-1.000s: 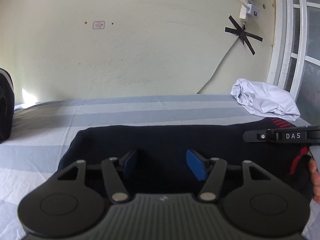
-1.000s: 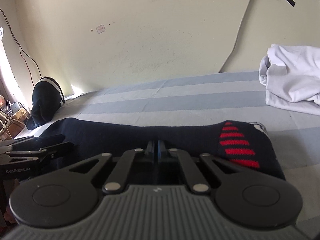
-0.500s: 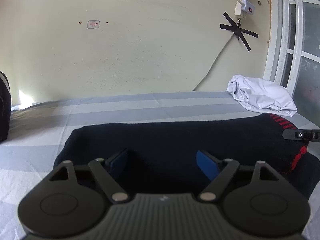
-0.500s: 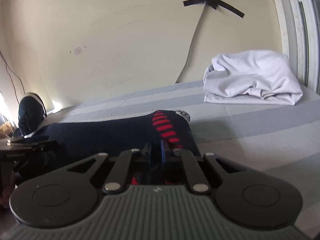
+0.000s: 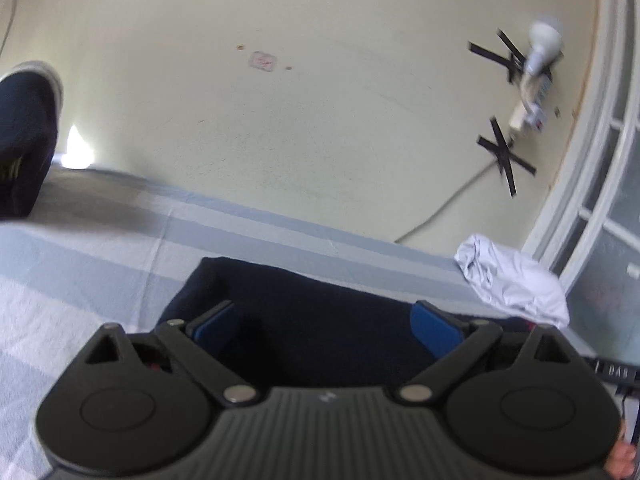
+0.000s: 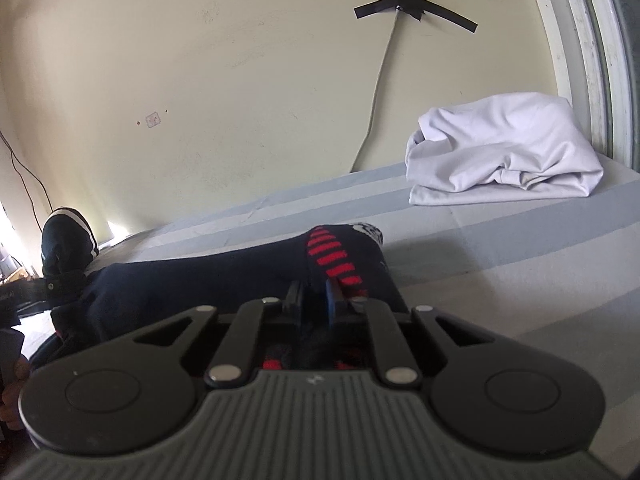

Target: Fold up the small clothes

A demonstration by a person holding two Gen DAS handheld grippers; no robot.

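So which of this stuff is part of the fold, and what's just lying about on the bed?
In the job:
- dark sock with red stripes
- left gripper, opening, pads clear of the sock
- right gripper, opening, sock fabric between its pads

Lying about:
- white cloth by the window
- dark bundle at the far left
- taped cable on the wall

Soft daylight, not very bright, coming from the window (image 5: 600, 216) on the right. Bright glare spot (image 5: 78, 148) low on the wall at the left. Left wrist view smeary all over (tape crosses and bulb fuzzy); right wrist view sharp. Straight lines bent near the edges. Dark sock (image 6: 200, 280) nearly black, little detail. Faint shadows on the striped sheet (image 6: 500, 248).
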